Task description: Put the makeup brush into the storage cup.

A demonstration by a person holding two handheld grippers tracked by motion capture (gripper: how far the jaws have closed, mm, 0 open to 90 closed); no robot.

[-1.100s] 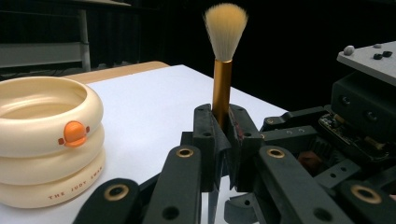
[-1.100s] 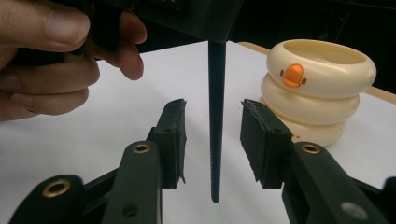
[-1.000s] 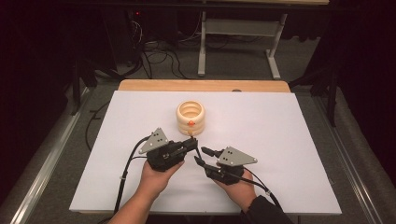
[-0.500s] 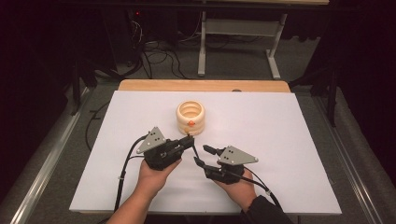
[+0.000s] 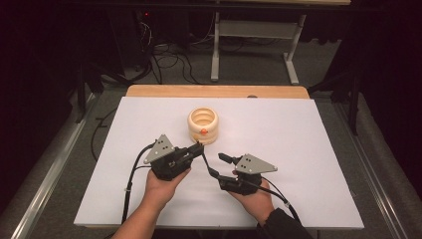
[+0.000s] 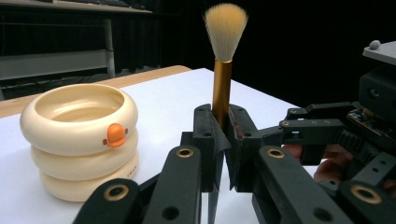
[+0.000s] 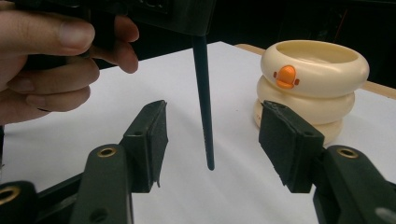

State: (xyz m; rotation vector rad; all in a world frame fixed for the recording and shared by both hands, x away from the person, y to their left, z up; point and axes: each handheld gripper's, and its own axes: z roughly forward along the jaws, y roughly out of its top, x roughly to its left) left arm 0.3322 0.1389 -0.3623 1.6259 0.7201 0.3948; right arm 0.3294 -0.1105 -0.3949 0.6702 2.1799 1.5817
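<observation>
A brush with tan bristles (image 6: pixel 226 28), a gold ferrule and a thin dark handle (image 7: pixel 204 107) stands upright in my left gripper (image 6: pixel 222 128), which is shut on the ferrule. In the high view the left gripper (image 5: pixel 199 148) sits just in front of a cream ribbed cup (image 5: pixel 203 124) with an orange beak mark (image 6: pixel 115 134). My right gripper (image 7: pixel 212 135) has just been opening. The handle's lower end hangs between its pads (image 7: pixel 154 135), touching neither. In the high view the right gripper (image 5: pixel 217 164) lies right of the left one.
A white board (image 5: pixel 308 149) covers the table, with a wooden strip (image 5: pixel 219 91) along its far edge. Beyond it are cables (image 5: pixel 164 55) and a metal frame (image 5: pixel 254 35) on the floor. A hand (image 7: pixel 51 60) grips the left gripper.
The right gripper's jaws have spread apart around the brush handle. Both hands have stayed where they were, and the left gripper has kept its hold on the brush.
</observation>
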